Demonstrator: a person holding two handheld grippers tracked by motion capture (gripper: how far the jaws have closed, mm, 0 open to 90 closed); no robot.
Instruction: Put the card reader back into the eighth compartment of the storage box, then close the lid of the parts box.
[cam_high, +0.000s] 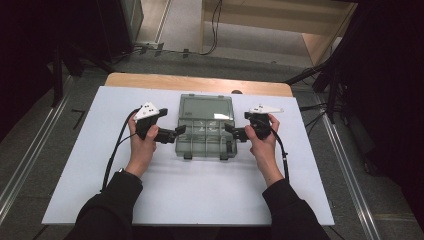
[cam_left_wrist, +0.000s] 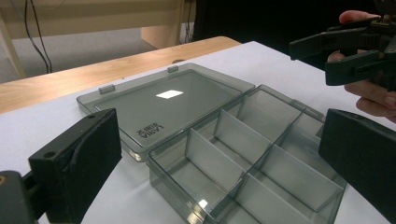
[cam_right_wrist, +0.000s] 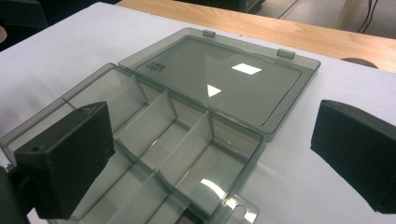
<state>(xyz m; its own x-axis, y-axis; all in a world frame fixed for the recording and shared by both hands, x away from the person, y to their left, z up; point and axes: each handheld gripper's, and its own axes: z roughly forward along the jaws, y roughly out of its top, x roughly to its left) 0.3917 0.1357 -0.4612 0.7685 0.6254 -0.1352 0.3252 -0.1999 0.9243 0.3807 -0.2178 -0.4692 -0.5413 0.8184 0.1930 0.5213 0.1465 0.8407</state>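
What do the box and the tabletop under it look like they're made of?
The box looks like smoky see-through plastic, glossy: light glints on its open lid and dividers. The tabletop seems a matte white sheet over a wooden board; which sheet material is unclear.

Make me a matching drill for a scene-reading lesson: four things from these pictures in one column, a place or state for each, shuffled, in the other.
Things:
1. lid
2. tray
3. left gripper
4. right gripper

Places or states:
A. open, at the tray's right side
B. lying flat, opened away from the person
C. open, at the tray's left side
D. split by dividers, nothing in the compartments

Pairs: 1-B, 2-D, 3-C, 4-A
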